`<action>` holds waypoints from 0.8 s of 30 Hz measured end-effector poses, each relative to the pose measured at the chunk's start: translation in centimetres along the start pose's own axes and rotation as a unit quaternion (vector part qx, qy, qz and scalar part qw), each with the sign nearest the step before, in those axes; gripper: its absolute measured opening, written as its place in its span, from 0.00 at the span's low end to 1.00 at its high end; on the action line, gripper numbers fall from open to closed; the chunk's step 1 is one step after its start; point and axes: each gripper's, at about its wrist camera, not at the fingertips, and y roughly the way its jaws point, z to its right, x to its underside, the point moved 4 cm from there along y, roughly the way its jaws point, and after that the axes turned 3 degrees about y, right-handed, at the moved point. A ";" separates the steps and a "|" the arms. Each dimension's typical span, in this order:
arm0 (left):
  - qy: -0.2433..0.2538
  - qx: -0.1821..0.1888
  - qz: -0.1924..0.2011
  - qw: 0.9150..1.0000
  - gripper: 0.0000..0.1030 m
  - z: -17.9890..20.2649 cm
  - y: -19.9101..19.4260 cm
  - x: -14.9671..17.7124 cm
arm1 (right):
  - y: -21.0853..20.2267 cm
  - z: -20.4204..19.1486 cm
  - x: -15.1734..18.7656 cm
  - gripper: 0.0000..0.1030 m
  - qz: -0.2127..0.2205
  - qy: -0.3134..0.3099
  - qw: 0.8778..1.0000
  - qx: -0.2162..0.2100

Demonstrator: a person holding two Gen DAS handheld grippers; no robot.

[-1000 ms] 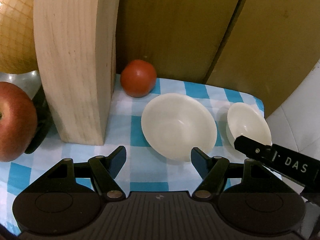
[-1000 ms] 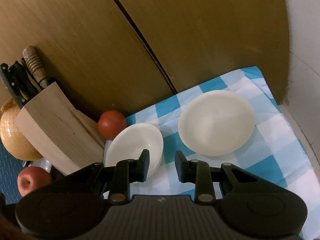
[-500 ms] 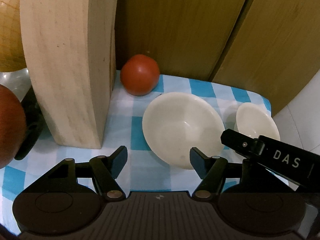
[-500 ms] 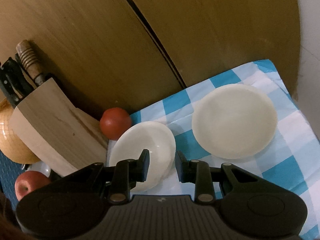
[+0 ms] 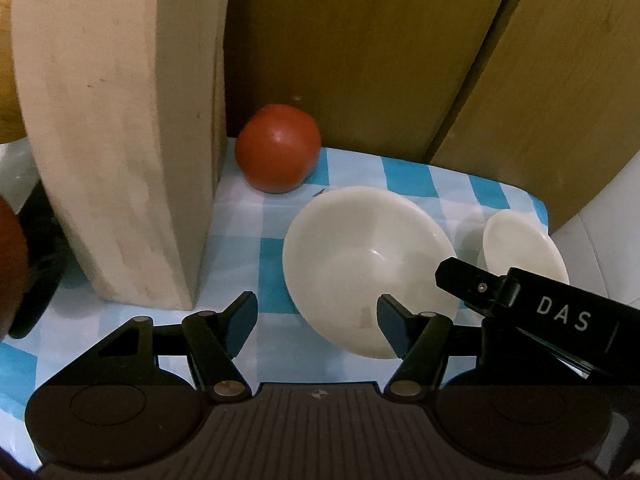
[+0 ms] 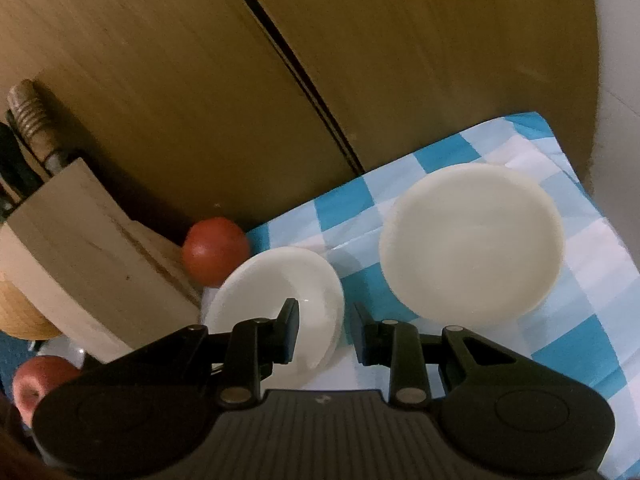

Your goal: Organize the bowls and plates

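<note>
Bowls: large bowl (image 5: 366, 264) mid-desk near tomato (image 5: 278, 148); small bowl (image 6: 472, 240) by the desk's right edge. Left tongs (image 5: 318, 320) half open, just been closing, empty. Right tongs (image 6: 326, 334) narrow, empty, beside large bowl's rim. Risk: a finger clips the rim, tipping the bowl. Right tongs read "DAS".

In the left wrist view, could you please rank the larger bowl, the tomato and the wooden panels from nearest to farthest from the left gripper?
From the left gripper:
1. Larger bowl, just ahead, by the right-hand finger.
2. Tomato, behind the bowl, beside the knife block.
3. Wooden panels, upright at the very back.
</note>
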 end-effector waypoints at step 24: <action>0.024 0.000 -0.016 1.000 0.43 1.3 0.9 1.0 | -0.1 0.1 0.9 0.09 -0.022 -0.004 1.000 -0.014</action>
